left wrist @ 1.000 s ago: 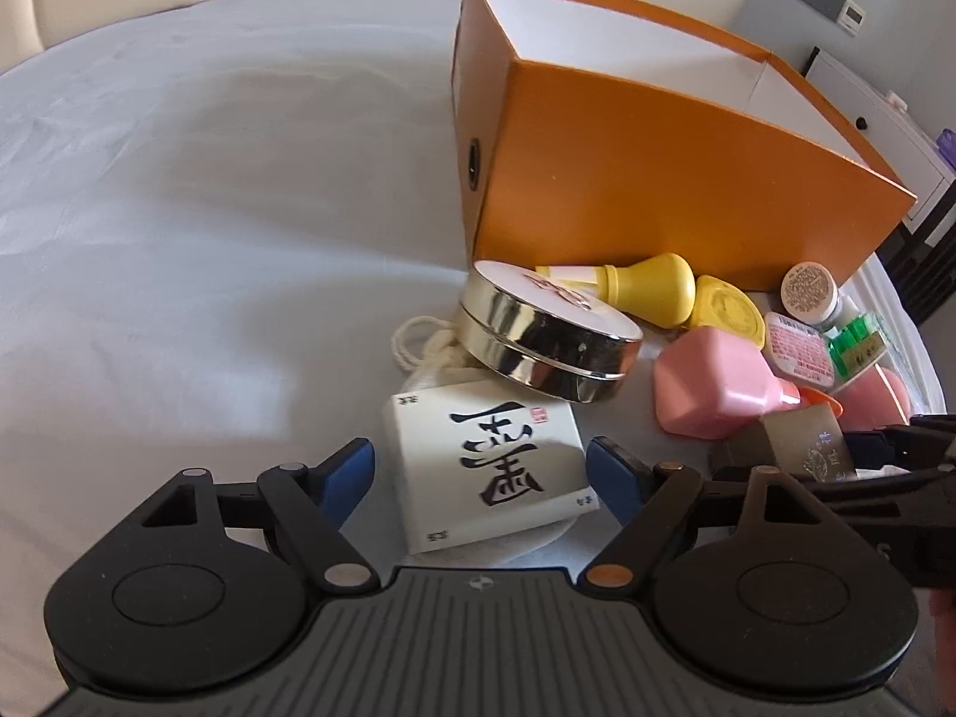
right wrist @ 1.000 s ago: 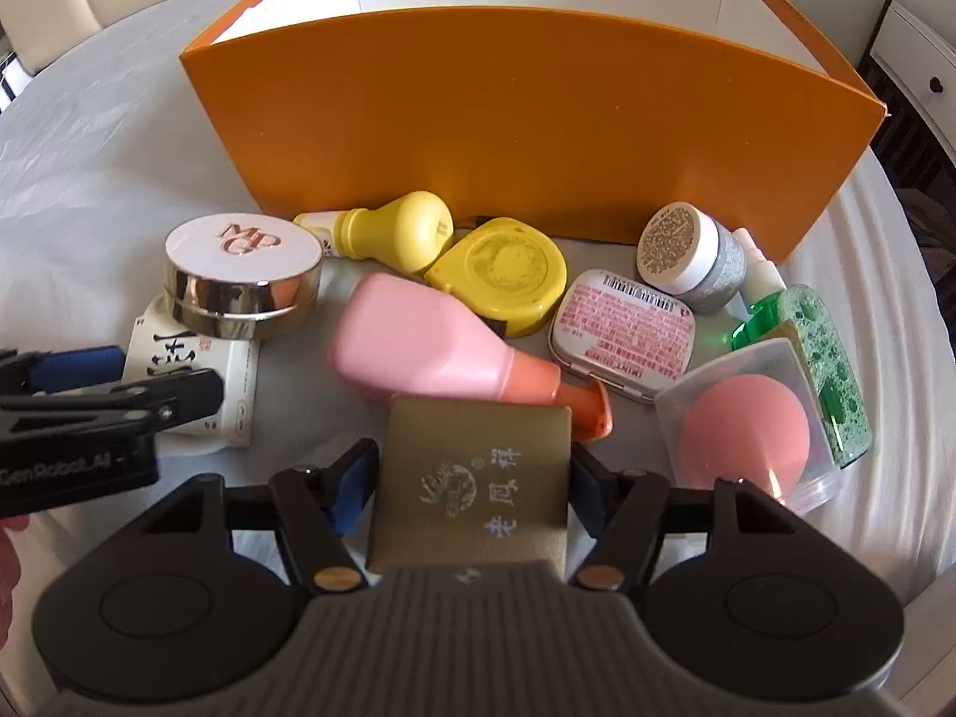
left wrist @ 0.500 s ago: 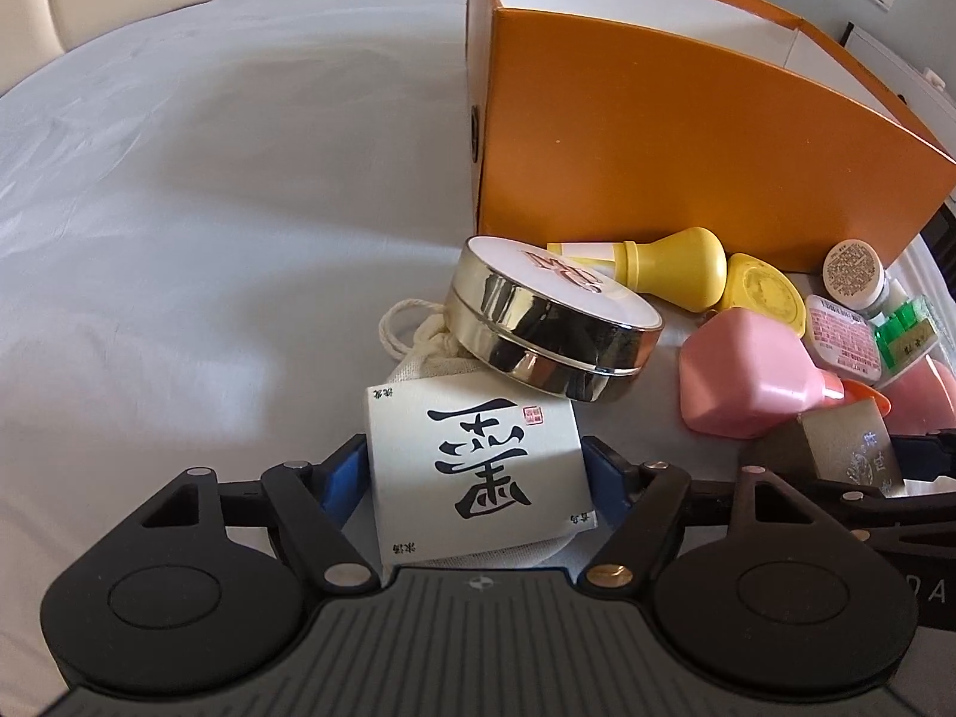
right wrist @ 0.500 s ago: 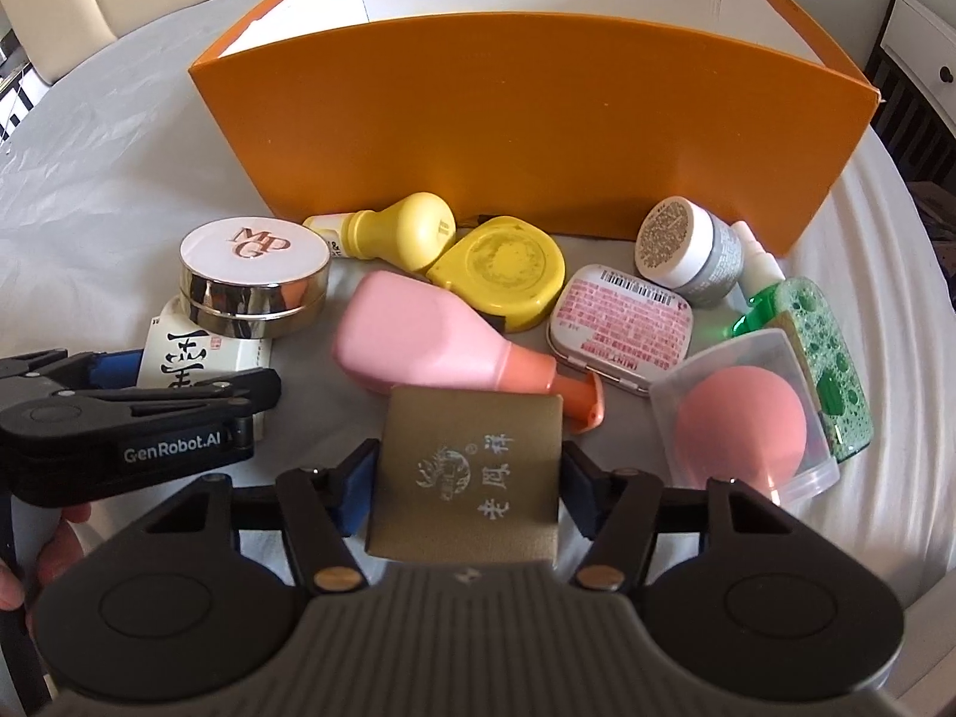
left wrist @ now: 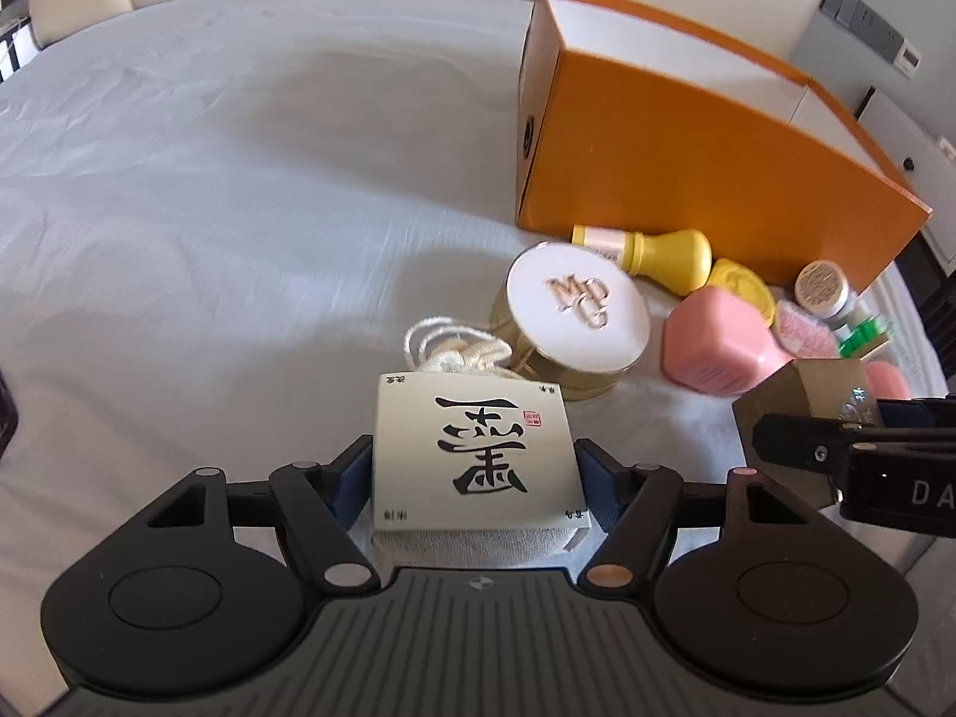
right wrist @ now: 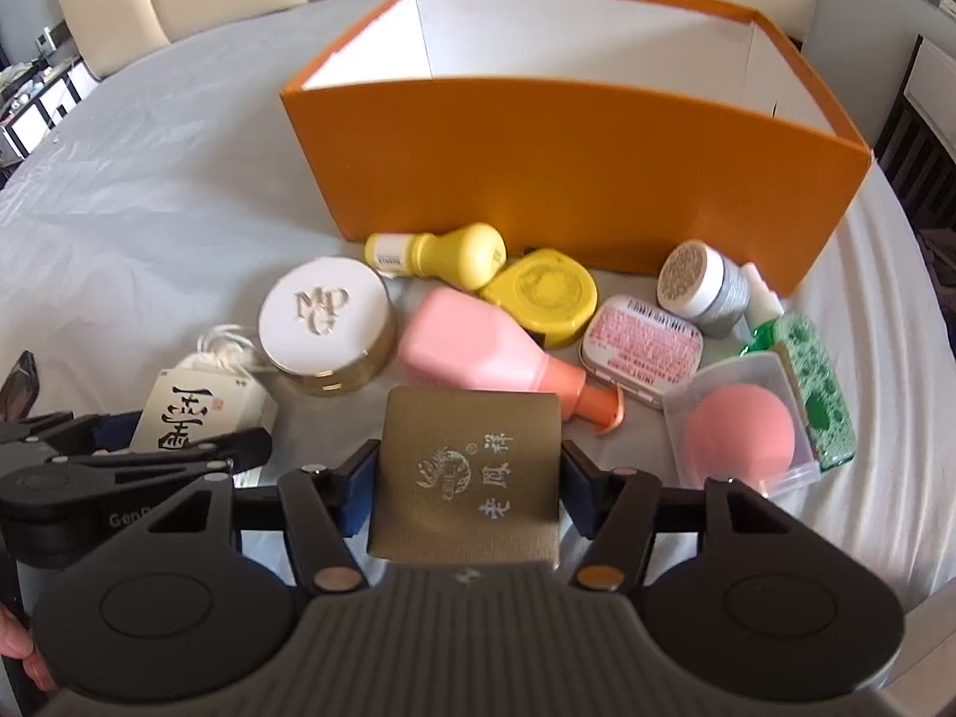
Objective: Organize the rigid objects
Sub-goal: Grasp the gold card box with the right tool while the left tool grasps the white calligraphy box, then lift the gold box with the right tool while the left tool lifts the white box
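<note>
Both grippers pinch boxes, the left gripper (left wrist: 475, 469) closing on the white box (left wrist: 475, 457), the right gripper (right wrist: 466, 475) clamping the bronze box (right wrist: 469, 475), with the orange bin (right wrist: 573, 179) lying toward the frame's top, nearer the right.

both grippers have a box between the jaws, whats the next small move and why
Probably carry both toward the open orange box behind the clutter. The right gripper grips the gold box. The left gripper has its jaws closing on the white calligraphy box, so let that grip settle first.
</note>
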`<state>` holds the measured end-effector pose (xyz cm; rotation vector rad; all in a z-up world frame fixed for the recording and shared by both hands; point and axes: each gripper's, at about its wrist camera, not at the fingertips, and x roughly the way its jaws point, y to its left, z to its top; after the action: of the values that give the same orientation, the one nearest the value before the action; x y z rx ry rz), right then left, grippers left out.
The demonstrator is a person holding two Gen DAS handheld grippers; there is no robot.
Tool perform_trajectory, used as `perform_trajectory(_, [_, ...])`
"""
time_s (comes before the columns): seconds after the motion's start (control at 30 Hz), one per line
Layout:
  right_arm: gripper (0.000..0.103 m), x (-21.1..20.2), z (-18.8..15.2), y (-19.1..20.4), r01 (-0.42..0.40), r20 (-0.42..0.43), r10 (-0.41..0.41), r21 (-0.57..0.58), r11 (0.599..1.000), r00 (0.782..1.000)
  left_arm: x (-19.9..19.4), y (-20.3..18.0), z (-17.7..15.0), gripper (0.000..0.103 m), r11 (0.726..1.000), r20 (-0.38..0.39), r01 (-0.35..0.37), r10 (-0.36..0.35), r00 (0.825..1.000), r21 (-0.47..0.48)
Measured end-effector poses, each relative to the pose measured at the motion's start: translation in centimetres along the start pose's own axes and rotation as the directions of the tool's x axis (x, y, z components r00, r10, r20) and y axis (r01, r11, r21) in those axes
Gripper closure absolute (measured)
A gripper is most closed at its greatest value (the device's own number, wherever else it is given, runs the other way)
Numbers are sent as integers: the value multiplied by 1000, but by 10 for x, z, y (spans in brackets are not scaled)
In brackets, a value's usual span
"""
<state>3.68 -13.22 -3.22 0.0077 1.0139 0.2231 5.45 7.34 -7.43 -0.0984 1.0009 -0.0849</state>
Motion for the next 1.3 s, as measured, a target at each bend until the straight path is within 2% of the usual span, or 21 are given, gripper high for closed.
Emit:
perform_trajectory(0.23, [42, -28, 20, -6, 4, 104, -1, -23, 1000, 995, -38, -8, 23, 29, 999, 118, 46, -45, 992, -8])
perform_trajectory(0.27, [42, -32, 25, -7, 8, 122, -4, -27, 1000, 993, -42, -10, 29, 53, 999, 144, 33, -32, 989, -7])
perform_trajectory(0.3, [42, -36, 31, -9, 11, 138, -7, -32, 999, 990, -45, -11, 36, 69, 999, 160, 41, -40, 986, 2])
perform_trajectory(0.33, [42, -39, 37, -10, 12, 153, -6, -36, 999, 988, -47, -10, 44, 72, 997, 156, 77, -75, 985, -7])
perform_trajectory(0.37, [42, -42, 44, -11, 10, 167, -3, -37, 999, 986, -50, -11, 51, 89, 994, 161, 108, -106, 981, -6])
perform_trajectory(0.4, [42, -45, 50, -11, 7, 179, 0, -38, 999, 984, -52, -14, 58, 95, 994, 173, 105, -106, 979, 15])
perform_trajectory(0.47, [42, -46, 61, -11, 6, 195, 4, -50, 999, 981, -56, -21, 68, 94, 996, 202, 75, -86, 976, 57])
perform_trajectory(0.63, [42, -37, 67, -8, -3, 179, 15, -70, 998, 984, -45, -11, 76, 92, 990, 151, 135, -141, 978, 49])
perform_trajectory(0.7, [42, -29, 64, -11, -13, 152, 20, -51, 999, 988, -38, -1, 74, 72, 984, 110, 174, -176, 978, 32])
perform_trajectory(0.8, [42, -14, 52, -17, -38, 96, 38, -1, 999, 995, -34, 8, 62, 50, 975, 69, 222, -222, 973, -4])
perform_trajectory(0.87, [42, -4, 43, -21, -56, 56, 54, 35, 998, 997, -28, 8, 53, 39, 974, 26, 226, -225, 974, -8])
perform_trajectory(0.9, [42, 0, 37, -22, -66, 40, 64, 47, 997, 997, -24, 8, 48, 32, 976, 7, 215, -215, 977, -22])
perform_trajectory(0.97, [42, 6, 27, -22, -85, 19, 84, 63, 994, 996, -17, 12, 35, 25, 981, -21, 180, -182, 983, -74])
perform_trajectory(1.13, [42, 18, 9, -19, -123, -26, 125, 83, 989, 992, 11, 24, 6, 27, 975, -122, 130, -153, 981, -179])
perform_trajectory(1.23, [42, 23, 4, -16, -122, -31, 125, 79, 989, 992, 24, 32, -5, 28, 951, -114, 178, -212, 971, -252])
perform_trajectory(1.3, [42, 24, 4, -16, -127, -35, 130, 80, 989, 991, 28, 32, -6, 28, 942, -101, 200, -234, 967, -268])
